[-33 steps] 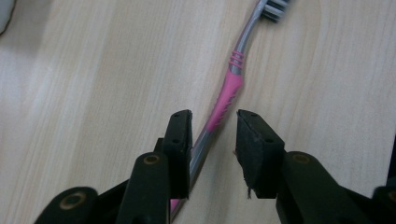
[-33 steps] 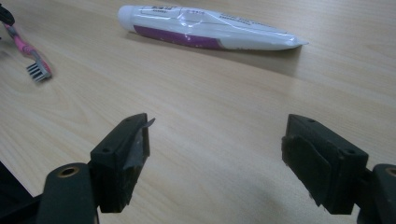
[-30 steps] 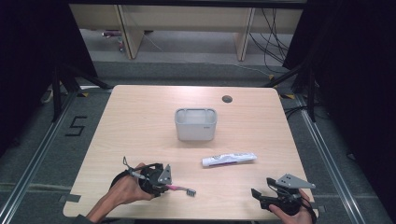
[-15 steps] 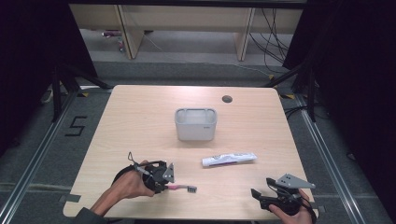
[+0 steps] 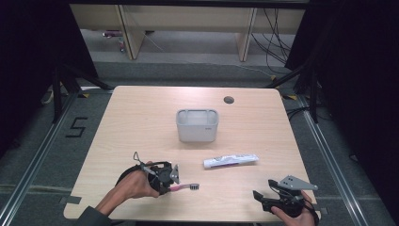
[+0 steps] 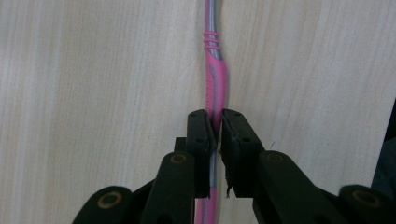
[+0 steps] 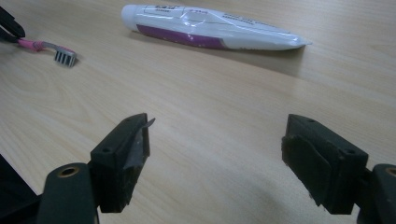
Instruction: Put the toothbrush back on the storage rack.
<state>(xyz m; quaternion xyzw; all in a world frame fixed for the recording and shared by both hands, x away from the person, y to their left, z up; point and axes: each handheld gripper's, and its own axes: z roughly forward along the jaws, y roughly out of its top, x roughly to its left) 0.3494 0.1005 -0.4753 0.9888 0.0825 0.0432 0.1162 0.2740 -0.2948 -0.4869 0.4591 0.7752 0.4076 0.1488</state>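
Heads up: your left gripper point(image 6: 214, 133) has just closed its jaws on the pink and grey plastic toothbrush point(image 6: 215, 84), clamped narrow on the handle, and the brush lies flat on the light wooden table point(image 5: 141, 117) near the left front edge. You're pinching well back from the bristles, so the long head end could droop or swivel once it leaves the wood. Your right gripper point(image 7: 215, 154) sits wide open and empty at the near right. The white and purple toothpaste tube point(image 5: 230, 161) lies between the brush and the grey plastic holder cup point(image 5: 197, 125), so pass over it, not through it.
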